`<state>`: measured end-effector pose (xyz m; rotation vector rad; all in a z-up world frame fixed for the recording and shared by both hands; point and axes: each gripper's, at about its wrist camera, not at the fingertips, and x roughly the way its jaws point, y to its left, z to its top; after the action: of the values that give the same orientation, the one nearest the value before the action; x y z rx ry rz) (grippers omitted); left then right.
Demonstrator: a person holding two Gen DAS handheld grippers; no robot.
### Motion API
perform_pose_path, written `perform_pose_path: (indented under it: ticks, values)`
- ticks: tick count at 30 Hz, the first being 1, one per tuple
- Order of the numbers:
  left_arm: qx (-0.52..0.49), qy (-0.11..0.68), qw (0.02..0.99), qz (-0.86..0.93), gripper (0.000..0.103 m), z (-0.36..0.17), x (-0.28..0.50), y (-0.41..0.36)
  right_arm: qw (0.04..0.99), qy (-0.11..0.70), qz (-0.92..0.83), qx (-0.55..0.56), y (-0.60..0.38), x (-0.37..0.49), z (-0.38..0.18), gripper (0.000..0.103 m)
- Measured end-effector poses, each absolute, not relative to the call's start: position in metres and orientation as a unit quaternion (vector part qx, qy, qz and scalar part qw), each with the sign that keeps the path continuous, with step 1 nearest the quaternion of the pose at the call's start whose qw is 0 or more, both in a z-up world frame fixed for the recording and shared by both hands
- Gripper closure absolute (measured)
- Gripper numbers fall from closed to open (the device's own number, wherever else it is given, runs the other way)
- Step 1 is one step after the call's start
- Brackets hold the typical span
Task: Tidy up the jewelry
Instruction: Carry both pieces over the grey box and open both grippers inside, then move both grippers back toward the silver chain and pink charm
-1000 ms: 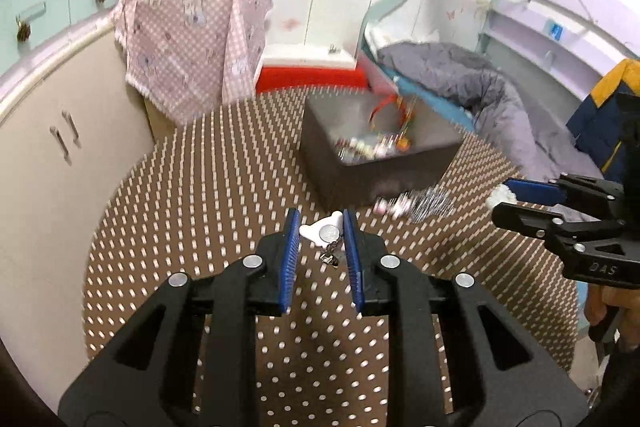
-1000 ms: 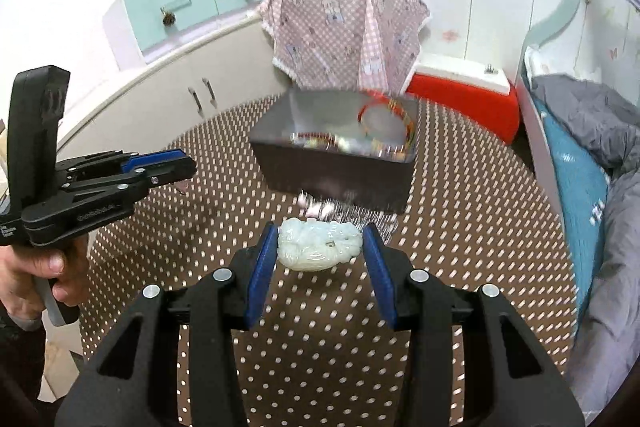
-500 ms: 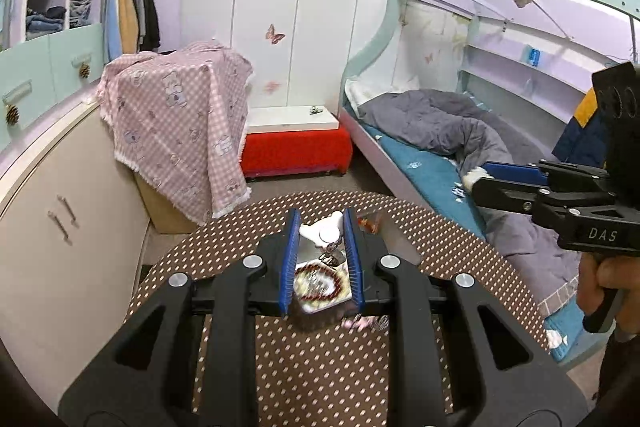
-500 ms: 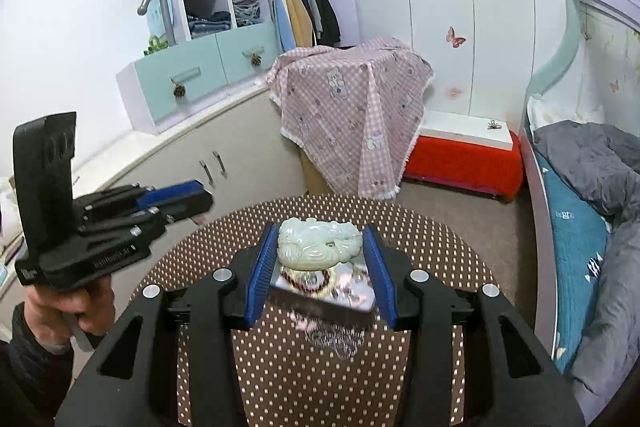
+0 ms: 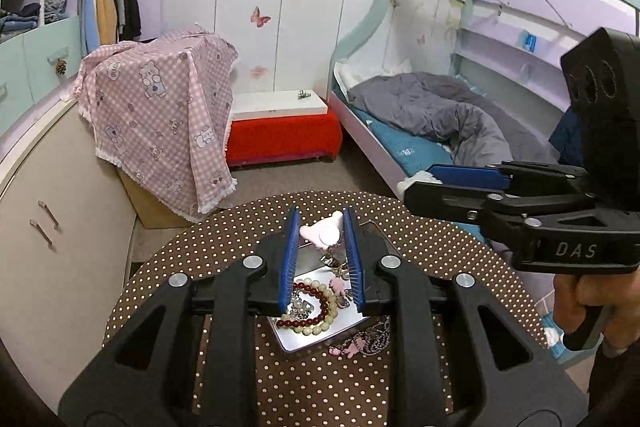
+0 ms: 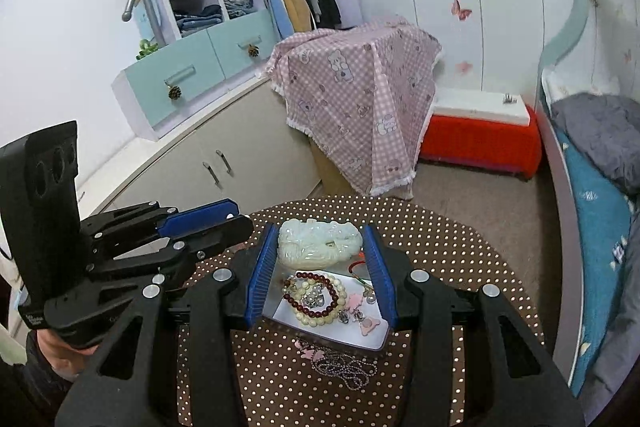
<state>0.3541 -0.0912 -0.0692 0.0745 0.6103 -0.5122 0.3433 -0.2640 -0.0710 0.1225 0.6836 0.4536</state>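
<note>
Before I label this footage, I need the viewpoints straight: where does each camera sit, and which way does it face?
Left wrist: on the left gripper, raised, looking down along its fingers, which pinch a white keychain over the jewelry box; the right gripper and hand show at right.
Right wrist: on the right gripper, looking down over the box, fingers clamping a pale jade carving; the left gripper shows at left.
Shared: box, dotted table, pink checked cloth.
</note>
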Motion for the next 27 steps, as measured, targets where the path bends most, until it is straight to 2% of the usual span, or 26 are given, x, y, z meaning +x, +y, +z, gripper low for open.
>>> perform_pose_path:
  ticks: [1, 2, 3, 4, 5, 6, 9, 27]
  values:
    - [0.039, 0.299, 0.921, -0.247, 0.08, -0.072, 0.356, -0.092, 0.914, 0.335, 0.218, 0.066, -0.265, 0.346, -0.074, 0.06]
    - [0.04, 0.302, 0.921, -0.244, 0.08, -0.074, 0.357, -0.092, 0.914, 0.335, 0.217, 0.072, -0.267, 0.346, -0.075, 0.052]
    - [0.04, 0.305, 0.92, -0.242, 0.07, -0.075, 0.359, -0.091, 0.914, 0.335, 0.217, 0.079, -0.269, 0.347, -0.075, 0.044]
    - [0.037, 0.307, 0.922, -0.234, 0.054, -0.077, 0.361, -0.089, 0.914, 0.333, 0.215, 0.087, -0.271, 0.348, -0.076, 0.032]
    - [0.035, 0.301, 0.925, -0.227, 0.024, -0.076, 0.361, -0.086, 0.915, 0.33, 0.212, 0.091, -0.274, 0.348, -0.075, 0.024]
    - [0.033, 0.29, 0.932, -0.215, 0.017, -0.075, 0.359, -0.084, 0.916, 0.328, 0.21, 0.094, -0.275, 0.349, -0.074, 0.021]
    - [0.035, 0.285, 0.937, -0.2, 0.017, -0.075, 0.359, -0.077, 0.919, 0.321, 0.202, 0.103, -0.282, 0.346, -0.073, 0.008]
    - [-0.005, 0.256, 0.956, -0.144, 0.012, -0.078, 0.306, -0.036, 0.931, 0.311, 0.167, 0.098, -0.302, 0.301, -0.083, 0.008]
